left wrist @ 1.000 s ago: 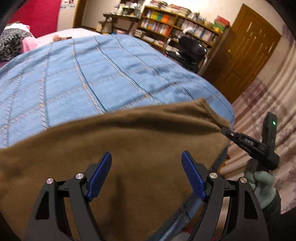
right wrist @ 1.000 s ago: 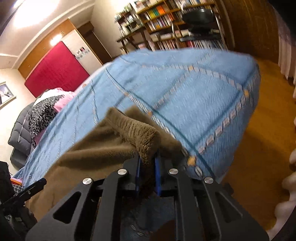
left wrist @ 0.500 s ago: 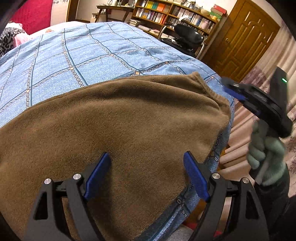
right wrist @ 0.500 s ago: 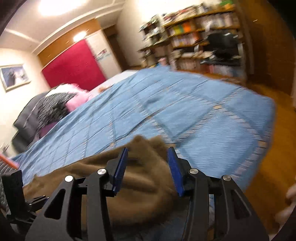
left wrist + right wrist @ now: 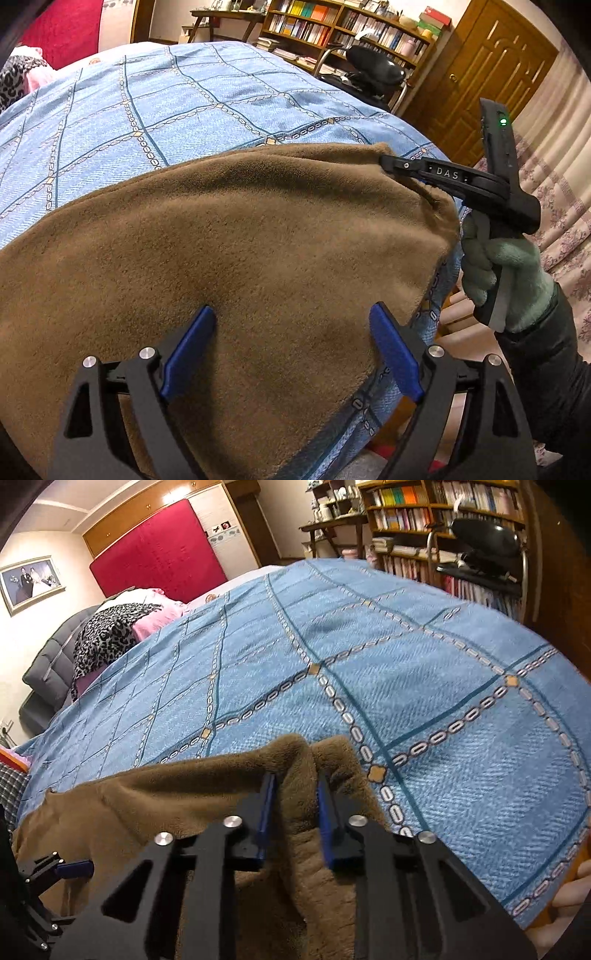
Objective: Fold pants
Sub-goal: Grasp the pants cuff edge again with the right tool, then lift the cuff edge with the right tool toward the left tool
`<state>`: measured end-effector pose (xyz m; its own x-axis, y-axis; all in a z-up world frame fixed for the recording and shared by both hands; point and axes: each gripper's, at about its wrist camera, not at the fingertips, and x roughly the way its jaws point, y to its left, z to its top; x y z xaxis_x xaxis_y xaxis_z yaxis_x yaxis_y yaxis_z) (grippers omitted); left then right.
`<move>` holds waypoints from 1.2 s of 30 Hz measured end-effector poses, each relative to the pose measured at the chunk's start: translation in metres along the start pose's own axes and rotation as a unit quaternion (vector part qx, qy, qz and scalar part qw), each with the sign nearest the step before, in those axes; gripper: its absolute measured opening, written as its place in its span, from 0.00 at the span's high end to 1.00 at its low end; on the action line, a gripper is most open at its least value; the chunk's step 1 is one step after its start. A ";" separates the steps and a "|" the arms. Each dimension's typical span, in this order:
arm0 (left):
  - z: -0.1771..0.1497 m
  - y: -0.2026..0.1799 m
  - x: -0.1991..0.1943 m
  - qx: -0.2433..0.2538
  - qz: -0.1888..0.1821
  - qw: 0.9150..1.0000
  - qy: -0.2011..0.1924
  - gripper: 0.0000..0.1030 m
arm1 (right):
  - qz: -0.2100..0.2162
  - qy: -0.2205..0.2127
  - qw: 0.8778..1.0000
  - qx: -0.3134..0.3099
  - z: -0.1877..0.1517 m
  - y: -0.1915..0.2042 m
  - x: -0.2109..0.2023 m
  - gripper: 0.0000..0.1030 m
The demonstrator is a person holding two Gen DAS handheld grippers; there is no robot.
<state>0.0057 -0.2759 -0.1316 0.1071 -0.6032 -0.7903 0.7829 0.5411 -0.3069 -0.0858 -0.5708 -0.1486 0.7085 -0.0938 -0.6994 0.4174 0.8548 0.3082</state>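
Observation:
Brown fleece pants (image 5: 240,240) lie spread over the near edge of a blue patterned bedcover (image 5: 184,92). My left gripper (image 5: 290,310) hovers low over the cloth, its jaws wide and still opening, with nothing pinched between the blue pads. At the right corner of the pants, my right gripper (image 5: 391,166) is held by a gloved hand (image 5: 506,273). In the right wrist view its jaws (image 5: 293,779) are closing on a raised fold of the brown pants (image 5: 147,801), and the pads press the fleece from both sides. The left gripper (image 5: 70,869) shows at the lower left there.
Beyond the bed stand a bookshelf (image 5: 332,26), a black office chair (image 5: 373,70) and a wooden door (image 5: 491,74). Floral curtains (image 5: 561,184) hang at the right. A leopard-print cushion (image 5: 107,635) and pink bedding lie near the red headboard panel (image 5: 159,557).
The right gripper let go of the pants' corner, opened, moved sideways and closed again on a fold at that corner. The left gripper sank closer to the cloth and widened slightly.

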 end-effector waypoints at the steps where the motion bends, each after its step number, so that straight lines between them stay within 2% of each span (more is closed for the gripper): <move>1: 0.001 0.000 0.000 0.000 -0.001 1.000 0.000 0.18 | -0.011 -0.013 1.000 -0.001 0.001 0.002 -0.006 0.82; 4: 0.004 -0.003 0.001 0.003 -0.008 1.000 -0.001 0.18 | -0.034 -0.036 0.999 0.000 0.008 0.003 -0.015 0.83; 10: 0.001 -0.014 0.006 0.021 -0.011 1.000 0.000 0.17 | -0.041 0.000 0.999 0.014 0.006 -0.014 0.010 0.82; 12: -0.002 -0.017 0.008 0.030 -0.005 1.000 0.000 0.17 | -0.040 -0.002 0.999 0.012 0.003 -0.014 0.014 0.80; 16: -0.003 -0.016 0.007 0.030 -0.007 1.000 0.000 0.17 | -0.025 -0.020 0.999 0.032 0.003 -0.019 -0.001 0.65; 18: -0.003 -0.016 0.006 0.025 -0.011 1.000 0.000 0.17 | -0.023 -0.033 0.999 0.030 0.000 -0.018 -0.016 0.65; 21: -0.005 -0.021 0.007 0.036 -0.011 0.999 0.001 0.16 | -0.052 -0.057 0.997 0.018 -0.010 -0.018 -0.035 0.61; 24: -0.009 -0.027 0.011 0.051 0.001 0.999 -0.001 0.14 | -0.075 -0.047 0.996 0.014 -0.020 -0.025 -0.027 0.60; 30: -0.011 -0.029 0.010 0.058 0.006 0.998 -0.001 0.14 | -0.075 -0.041 0.996 0.029 -0.027 -0.036 -0.016 0.56; 36: -0.006 -0.032 -0.004 0.054 -0.005 0.998 -0.016 0.14 | -0.058 -0.058 0.995 0.055 -0.028 -0.039 -0.050 0.56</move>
<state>-0.0239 -0.2875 -0.1218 0.1167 -0.6276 -0.7697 0.8457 0.4692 -0.2543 -0.1540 -0.5854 -0.1436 0.7102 -0.2529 -0.6569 0.5557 0.7743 0.3027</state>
